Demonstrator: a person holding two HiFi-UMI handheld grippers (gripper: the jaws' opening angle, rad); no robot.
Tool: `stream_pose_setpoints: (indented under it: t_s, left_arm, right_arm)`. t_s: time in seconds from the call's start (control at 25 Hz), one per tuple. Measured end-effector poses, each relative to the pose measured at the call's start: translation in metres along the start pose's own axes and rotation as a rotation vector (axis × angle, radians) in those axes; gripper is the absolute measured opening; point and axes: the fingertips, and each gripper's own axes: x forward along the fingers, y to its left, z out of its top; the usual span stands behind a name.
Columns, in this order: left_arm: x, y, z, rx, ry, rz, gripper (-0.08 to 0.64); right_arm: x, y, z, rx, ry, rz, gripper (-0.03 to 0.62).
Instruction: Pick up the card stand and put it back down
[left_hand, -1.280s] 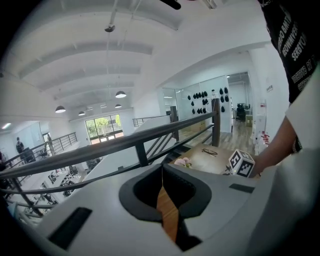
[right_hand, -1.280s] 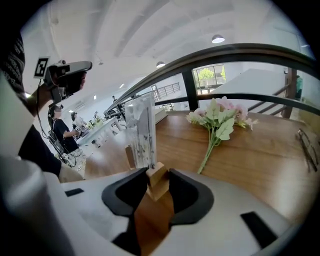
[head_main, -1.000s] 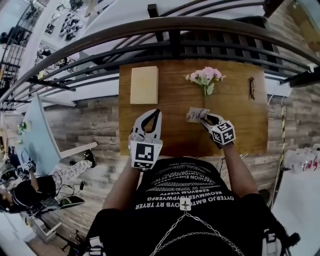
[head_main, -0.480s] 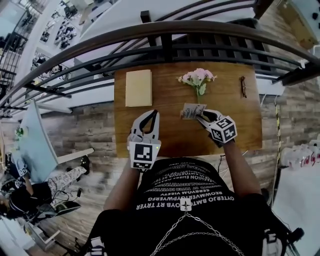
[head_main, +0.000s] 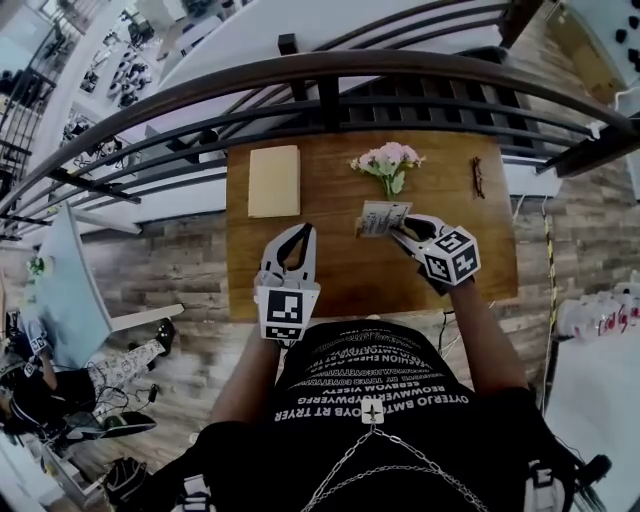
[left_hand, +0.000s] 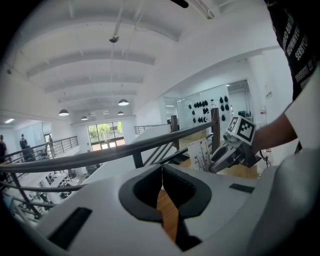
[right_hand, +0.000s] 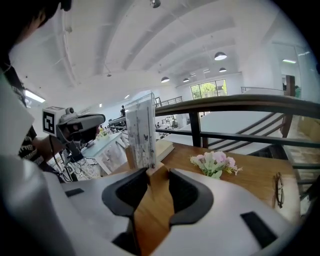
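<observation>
The card stand (head_main: 383, 217), a clear upright holder with a printed card on a small wooden base, is over the wooden table (head_main: 330, 270), just in front of the flowers. My right gripper (head_main: 397, 230) is shut on its wooden base; in the right gripper view the base sits between the jaws and the card stand (right_hand: 141, 132) rises above them. I cannot tell whether the base touches the table. My left gripper (head_main: 303, 230) hangs shut and empty over the table's near left, tips together in the left gripper view (left_hand: 161, 170).
A beige pad (head_main: 274, 181) lies at the table's far left. A small bunch of pink flowers (head_main: 385, 160) lies at the far middle, and folded glasses (head_main: 478, 177) at the far right. A dark metal railing (head_main: 320, 75) runs along the table's far edge.
My right gripper has carried the card stand slightly closer to the flowers. The left gripper has hardly moved.
</observation>
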Motion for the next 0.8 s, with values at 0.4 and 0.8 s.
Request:
stream_pose_setpoints:
  t_s: [0.4, 0.8]
  left_arm:
    - [-0.011, -0.013, -0.001, -0.003, -0.019, 0.007, 0.029]
    - [-0.023, -0.018, -0.005, -0.009, -0.023, 0.021, 0.029]
  right_arm:
    - [-0.031, 0.015, 0.038, -0.086, -0.060, -0.006, 0.146]
    - [-0.057, 0.026, 0.075, -0.118, -0.103, -0.001, 0.146]
